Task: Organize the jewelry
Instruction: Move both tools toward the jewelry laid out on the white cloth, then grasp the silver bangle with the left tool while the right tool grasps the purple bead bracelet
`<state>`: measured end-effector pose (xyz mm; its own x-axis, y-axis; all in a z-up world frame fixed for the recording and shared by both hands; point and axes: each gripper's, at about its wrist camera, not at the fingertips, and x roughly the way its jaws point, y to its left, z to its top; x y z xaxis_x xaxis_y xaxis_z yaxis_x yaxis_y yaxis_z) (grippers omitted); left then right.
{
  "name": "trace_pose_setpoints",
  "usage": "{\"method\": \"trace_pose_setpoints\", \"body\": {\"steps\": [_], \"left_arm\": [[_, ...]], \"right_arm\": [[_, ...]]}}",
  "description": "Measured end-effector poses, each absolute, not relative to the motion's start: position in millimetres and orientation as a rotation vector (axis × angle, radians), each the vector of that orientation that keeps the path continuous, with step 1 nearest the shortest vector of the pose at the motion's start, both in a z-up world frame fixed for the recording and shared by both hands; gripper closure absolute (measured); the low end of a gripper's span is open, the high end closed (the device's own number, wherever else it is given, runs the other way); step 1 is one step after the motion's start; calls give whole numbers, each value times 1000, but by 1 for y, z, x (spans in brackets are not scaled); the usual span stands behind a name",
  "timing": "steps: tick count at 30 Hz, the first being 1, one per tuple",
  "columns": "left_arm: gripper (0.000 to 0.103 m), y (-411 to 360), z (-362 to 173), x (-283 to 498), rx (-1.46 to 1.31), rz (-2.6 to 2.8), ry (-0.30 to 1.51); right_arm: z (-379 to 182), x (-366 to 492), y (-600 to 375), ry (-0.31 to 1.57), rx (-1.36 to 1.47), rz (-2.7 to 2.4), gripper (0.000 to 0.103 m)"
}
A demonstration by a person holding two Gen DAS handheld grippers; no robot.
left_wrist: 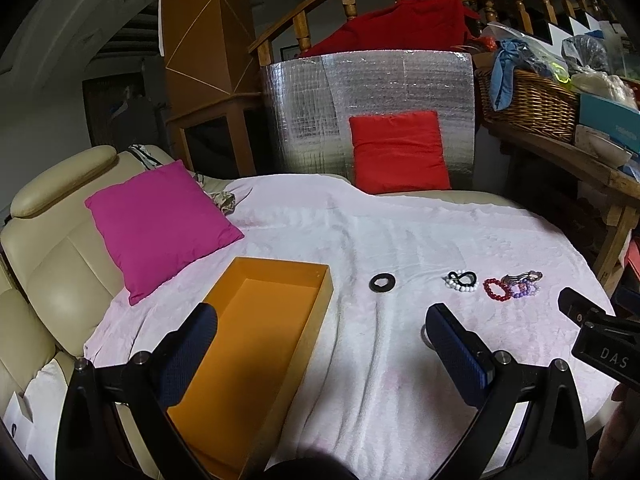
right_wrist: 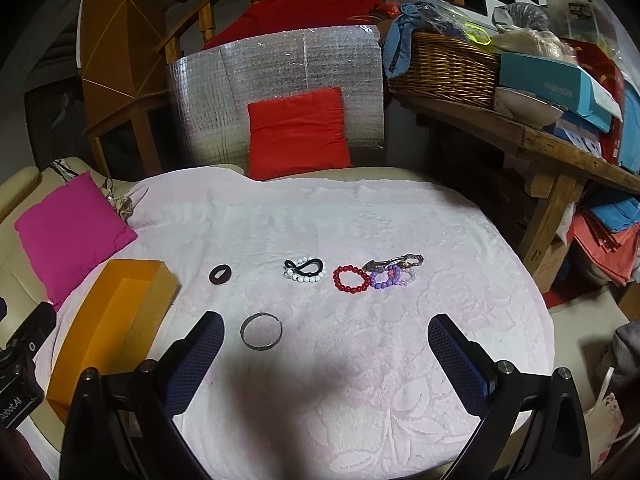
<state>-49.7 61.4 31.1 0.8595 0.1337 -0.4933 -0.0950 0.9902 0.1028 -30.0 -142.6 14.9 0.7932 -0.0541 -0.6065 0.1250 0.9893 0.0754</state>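
Your left gripper and right gripper both hover with jaws spread wide, holding nothing. The jewelry lies on the pale pink blanket: black ring, metal bangle, white bead bracelet, red bead bracelet; the orange box sits far left. You can read "DAS" on the right gripper body and "Robot.AI" on the left.

Left gripper, right gripper agape.
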Motion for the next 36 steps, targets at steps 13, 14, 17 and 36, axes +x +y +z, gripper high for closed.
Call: {"method": "trace_pose_setpoints", "body": {"steps": [13,14,17,36], "left_arm": [[0,59,-8,-8,76,64,607],[0,57,-12,-3,77,56,615],[0,46,-29,15,80,17,641],[0,-55,-142,113,135,-224,880]], "right_arm": [[-5,-3,-186,649,118,-88,0],[-8,0,-190,649,118,-85,0],[-18,11,-204,658,108,-75,0],[-117,118,-293,877,246,-39,6]]}}
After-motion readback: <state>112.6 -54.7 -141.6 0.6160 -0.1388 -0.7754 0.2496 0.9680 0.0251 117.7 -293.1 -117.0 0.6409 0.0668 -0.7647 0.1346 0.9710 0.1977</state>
